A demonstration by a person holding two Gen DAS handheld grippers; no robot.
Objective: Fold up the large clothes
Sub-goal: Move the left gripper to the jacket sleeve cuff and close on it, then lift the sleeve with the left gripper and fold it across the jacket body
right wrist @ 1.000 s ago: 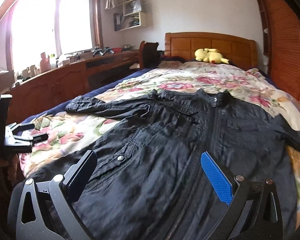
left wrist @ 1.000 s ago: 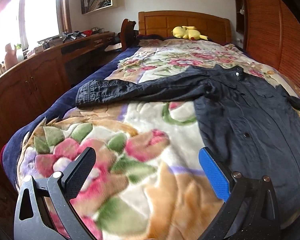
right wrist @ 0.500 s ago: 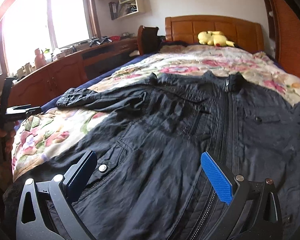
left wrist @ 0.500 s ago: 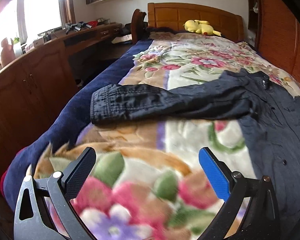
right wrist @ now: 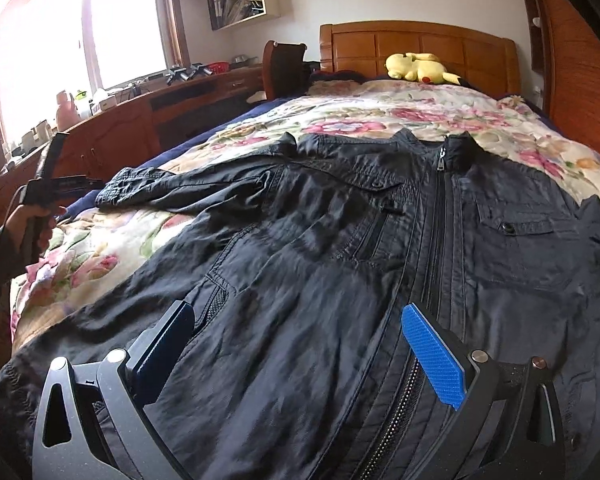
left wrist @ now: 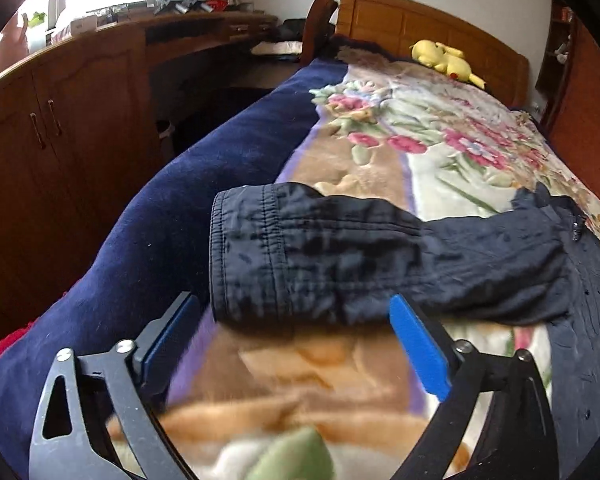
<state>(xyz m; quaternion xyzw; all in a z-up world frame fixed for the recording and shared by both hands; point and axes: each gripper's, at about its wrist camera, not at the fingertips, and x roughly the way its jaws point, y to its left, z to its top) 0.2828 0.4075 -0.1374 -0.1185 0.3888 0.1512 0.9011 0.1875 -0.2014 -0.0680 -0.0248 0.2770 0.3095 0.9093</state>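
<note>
Left gripper (left wrist: 296, 340) jaws closing, empty, near jacket (right wrist: 380, 240) cuff (seemingly untouched); right gripper (right wrist: 300, 340) jaws apart

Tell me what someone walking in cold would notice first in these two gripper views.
A dark jacket lies zipped up and spread flat on the floral blanket over the bed, filling most of the right wrist view. Its sleeve cuff stretches toward the bed's navy edge, just ahead of the left gripper, whose jaws are closing with nothing pressed between them. A yellow plush toy sits by the wooden headboard.
</note>
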